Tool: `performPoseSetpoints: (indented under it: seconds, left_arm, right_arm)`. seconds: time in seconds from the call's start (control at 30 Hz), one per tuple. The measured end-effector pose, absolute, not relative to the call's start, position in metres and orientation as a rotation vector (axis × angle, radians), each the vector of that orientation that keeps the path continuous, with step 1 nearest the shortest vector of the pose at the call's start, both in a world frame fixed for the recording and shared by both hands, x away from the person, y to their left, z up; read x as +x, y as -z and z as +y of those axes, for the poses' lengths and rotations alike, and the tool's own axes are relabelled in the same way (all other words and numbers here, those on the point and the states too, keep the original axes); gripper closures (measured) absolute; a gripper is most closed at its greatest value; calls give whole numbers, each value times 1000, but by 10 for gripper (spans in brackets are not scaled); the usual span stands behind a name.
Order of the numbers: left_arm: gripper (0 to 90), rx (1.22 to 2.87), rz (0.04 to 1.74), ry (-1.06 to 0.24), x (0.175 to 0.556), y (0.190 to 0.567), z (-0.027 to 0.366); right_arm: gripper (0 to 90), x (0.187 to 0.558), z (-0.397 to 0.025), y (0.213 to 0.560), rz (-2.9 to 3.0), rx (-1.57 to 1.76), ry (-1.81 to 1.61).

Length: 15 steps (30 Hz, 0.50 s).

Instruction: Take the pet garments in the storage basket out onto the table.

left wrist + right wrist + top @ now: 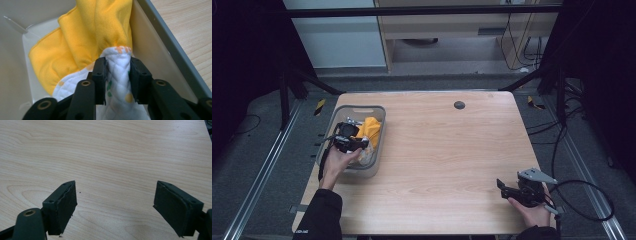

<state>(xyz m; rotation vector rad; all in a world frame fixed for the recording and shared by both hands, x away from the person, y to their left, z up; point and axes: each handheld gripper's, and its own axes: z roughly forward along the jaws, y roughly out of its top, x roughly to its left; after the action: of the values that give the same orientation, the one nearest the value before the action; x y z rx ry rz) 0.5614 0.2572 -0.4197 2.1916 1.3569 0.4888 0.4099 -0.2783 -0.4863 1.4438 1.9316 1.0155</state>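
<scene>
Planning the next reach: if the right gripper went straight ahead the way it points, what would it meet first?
The open right gripper looks along the bare light wooden tabletop; its way looks free, though the grey plastic bin may lie farther on.

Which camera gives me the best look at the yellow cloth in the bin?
The left gripper view: the yellow cloth is close up, its folds clear, above a white quilted cloth pinched between the left gripper fingers. The high view shows it small inside the grey bin.
</scene>
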Motion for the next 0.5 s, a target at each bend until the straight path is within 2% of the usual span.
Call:
performPoseSetpoints:
  seconds: [0.2, 0.5]
  left_arm:
    - [793, 2197, 1378, -476, 562, 419, 258]
    - [818, 2188, 1395, -507, 559, 411, 262]
  right_arm:
    - [182, 410, -278, 486, 1935, 1442, -1015]
    - [182, 410, -278, 486, 1933, 1447, -1016]
